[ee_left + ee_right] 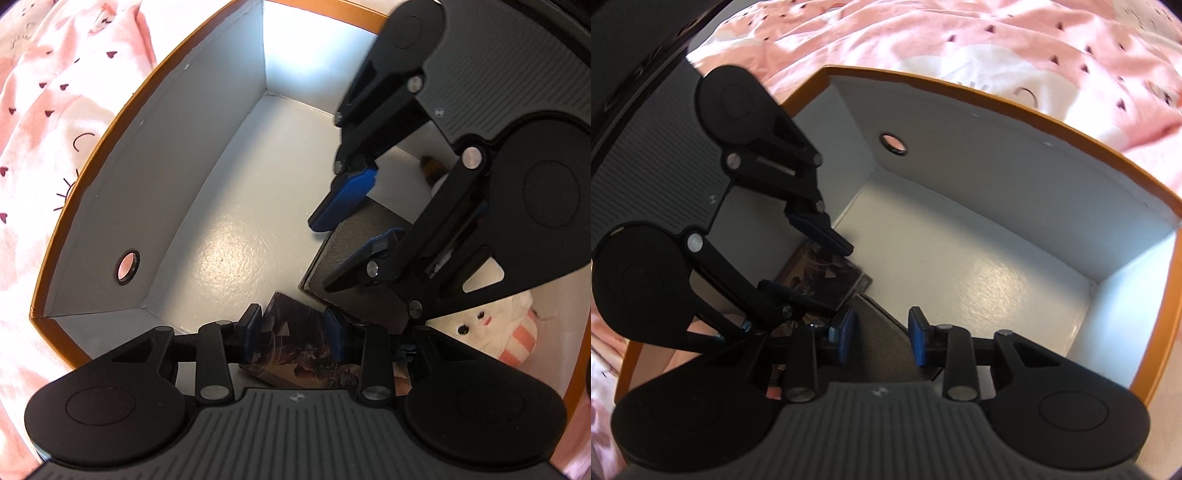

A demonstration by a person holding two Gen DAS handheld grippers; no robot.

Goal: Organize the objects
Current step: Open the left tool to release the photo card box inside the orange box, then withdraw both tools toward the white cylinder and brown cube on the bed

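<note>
Left gripper [295, 332]: we clamp the dark picture-printed card [295, 350] upright between our jaws, lowering it into the orange-rimmed white cardboard box [147, 206].
Right gripper [881, 334]: our jaws sit apart astride the black ribbed block [882, 332], not visibly pressing.

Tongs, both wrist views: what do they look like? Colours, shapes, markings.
Both match. Left tongs and right tongs: black linkage arms with silver pivot screws, blue ribbed pads, round black lobes either side, and a grey ridged body bearing a small round emblem. No cables or sleeves visible.
</note>
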